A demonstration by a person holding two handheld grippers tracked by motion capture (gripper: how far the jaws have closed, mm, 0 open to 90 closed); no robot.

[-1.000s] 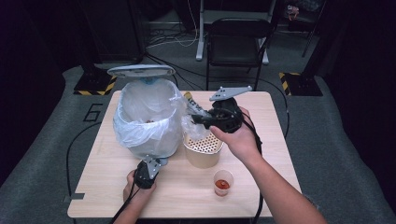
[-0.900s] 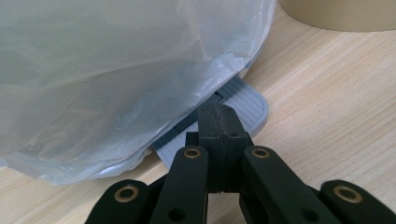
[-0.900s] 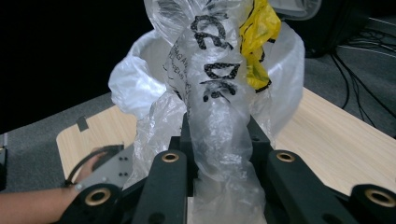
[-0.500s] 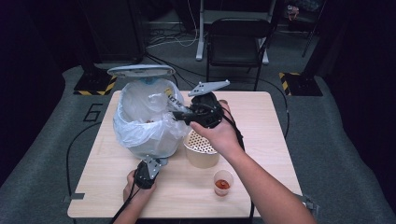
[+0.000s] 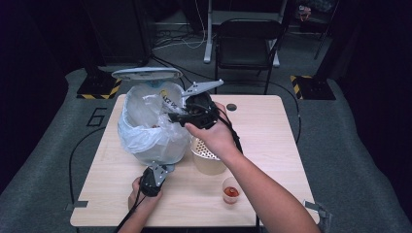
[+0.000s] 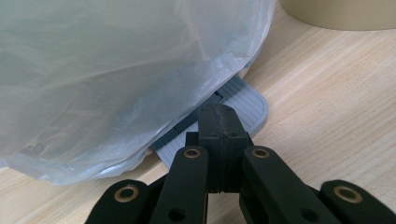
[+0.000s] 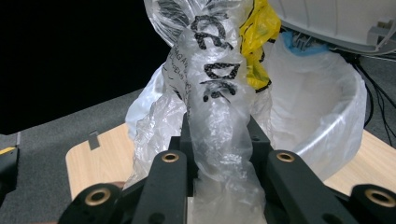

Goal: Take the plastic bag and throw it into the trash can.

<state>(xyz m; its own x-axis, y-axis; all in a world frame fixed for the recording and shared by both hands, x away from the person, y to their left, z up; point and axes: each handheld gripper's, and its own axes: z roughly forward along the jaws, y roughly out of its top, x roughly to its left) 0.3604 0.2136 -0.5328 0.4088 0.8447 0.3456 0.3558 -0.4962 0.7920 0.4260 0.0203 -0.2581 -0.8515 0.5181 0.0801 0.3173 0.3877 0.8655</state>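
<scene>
- I am holding the right gripper (image 5: 176, 116) over the rim of the bin (image 5: 145, 145), its jaws clamped on a crumpled plastic bag (image 7: 217, 93) printed with black letters and a yellow patch.
- In the right gripper view that plastic bag is bunching up between the two black jaws and rising straight ahead, with the bin's lined opening just behind it to the right.
- The bin is sitting on the left half of the wooden table (image 5: 272, 126), wrapped in a clear liner (image 6: 116, 70), and its lid (image 5: 146, 73) is standing open at the back.
- I am keeping the left gripper (image 5: 158, 171) low at the foot of the bin, jaws closed together with nothing between them.
- In the left gripper view those closed jaws are pressing on the grey ribbed pedal (image 6: 243, 100) that is poking out from under the liner.
- A beige perforated basket (image 5: 209, 158) is standing just right of the bin, partly under my right wrist.
- A small clear cup (image 5: 231, 190) with something red inside is sitting near the front edge, close to the basket.
</scene>
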